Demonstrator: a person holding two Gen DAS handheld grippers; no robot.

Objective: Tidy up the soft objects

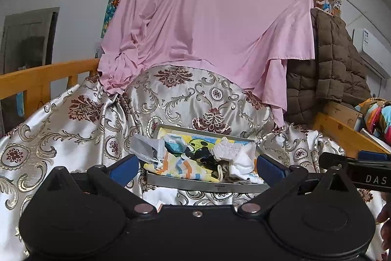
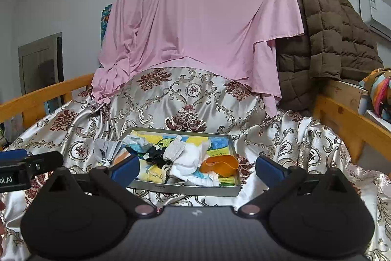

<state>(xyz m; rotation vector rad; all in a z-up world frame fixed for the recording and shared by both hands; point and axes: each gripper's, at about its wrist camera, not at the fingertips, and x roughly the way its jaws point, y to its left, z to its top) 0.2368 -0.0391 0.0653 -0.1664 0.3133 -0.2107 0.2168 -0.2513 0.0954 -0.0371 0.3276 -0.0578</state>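
Surface: patterned satin bedspread (image 2: 171,99), wooden bed rails (image 2: 44,92)
Tray (image 2: 185,190): one, holding mixed cloths
Left gripper (image 1: 195,166): wide apart, empty
Right gripper (image 2: 197,166): wide apart, empty

A bed (image 2: 342,119) with an orange wooden frame carries everything, spread with a shiny silver damask cover (image 2: 73,129) (maroon and gold scrollwork). A shallow metal tray (image 2: 185,190) sits directly on that cover, near the middle. Behind it the cover rises over a mound, where a pink sheet (image 2: 207,16) drapes down.
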